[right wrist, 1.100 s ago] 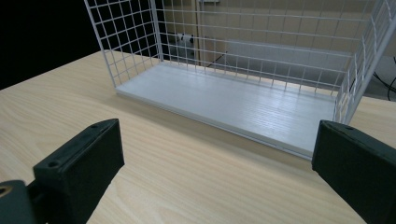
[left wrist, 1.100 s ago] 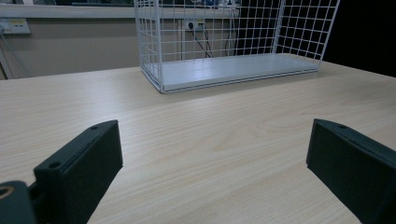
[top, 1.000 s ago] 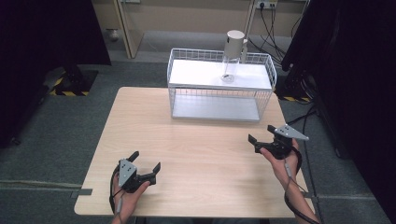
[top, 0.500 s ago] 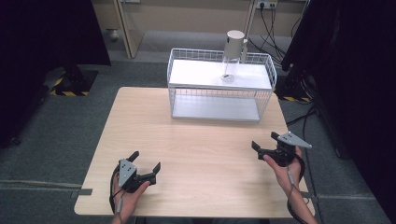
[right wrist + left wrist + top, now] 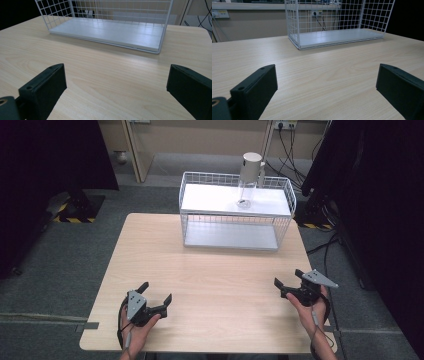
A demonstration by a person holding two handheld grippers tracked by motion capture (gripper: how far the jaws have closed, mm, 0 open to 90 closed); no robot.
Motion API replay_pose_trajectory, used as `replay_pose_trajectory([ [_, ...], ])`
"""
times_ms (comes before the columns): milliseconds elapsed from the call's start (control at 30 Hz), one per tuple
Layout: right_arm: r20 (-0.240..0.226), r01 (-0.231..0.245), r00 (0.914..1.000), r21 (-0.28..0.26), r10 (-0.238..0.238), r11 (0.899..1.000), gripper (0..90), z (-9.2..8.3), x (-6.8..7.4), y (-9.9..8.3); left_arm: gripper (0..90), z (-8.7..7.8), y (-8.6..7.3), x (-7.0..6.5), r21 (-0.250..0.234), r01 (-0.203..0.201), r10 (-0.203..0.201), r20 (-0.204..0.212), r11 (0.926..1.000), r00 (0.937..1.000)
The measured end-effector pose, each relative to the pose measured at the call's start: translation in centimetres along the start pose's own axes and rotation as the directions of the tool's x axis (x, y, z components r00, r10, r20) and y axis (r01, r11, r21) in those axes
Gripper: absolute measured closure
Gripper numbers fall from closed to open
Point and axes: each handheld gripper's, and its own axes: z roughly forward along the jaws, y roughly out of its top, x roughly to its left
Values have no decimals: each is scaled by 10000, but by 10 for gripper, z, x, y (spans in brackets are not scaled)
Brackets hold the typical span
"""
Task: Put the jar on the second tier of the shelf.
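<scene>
High view: your two grippers rest low over a pale wood-grain table (image 5: 215,270) set on grey carpet (image 5: 60,265). Your left gripper (image 5: 156,295) sits near the front left corner, its jaws spread wide with nothing between them. Your right gripper (image 5: 289,279) sits near the right edge, its jaws likewise parted and empty, with a grey three-cornered plate on top. Well apart from both, at the table's far edge, stands a white wire rack (image 5: 235,215) with a white upper shelf and a white base board. On that upper shelf stands a clear bottle with a white cap (image 5: 249,180). Behind it you face a beige wall with a power socket (image 5: 284,125) and trailing black cables (image 5: 287,145). Dark curtains (image 5: 50,155) flank the room on both sides, and yellow-and-black hazard tape (image 5: 75,219) marks the floor at left.
</scene>
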Motion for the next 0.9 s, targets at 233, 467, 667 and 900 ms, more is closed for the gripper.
replay_pose_trajectory([
  [233, 193, -150, 9997, 2, 150, 9999, 29, -2, -5, -11, 30, 0, 0, 0, -11, 6, -6, 1, 10000, 10000],
  [467, 363, -333, 9988, -54, 335, 9994, 31, -5, -9, -20, 30, 0, 0, 0, -15, -15, 15, -6, 10000, 10000],
  [667, 495, -480, 9976, -32, 481, 9988, 31, -6, -11, -29, 30, 0, 0, 0, -7, -8, 8, -9, 10000, 10000],
  [900, 625, -525, 9967, -7, 525, 9986, 31, -6, -13, -36, 30, 0, 0, 0, -12, -11, 11, -11, 10000, 10000],
])
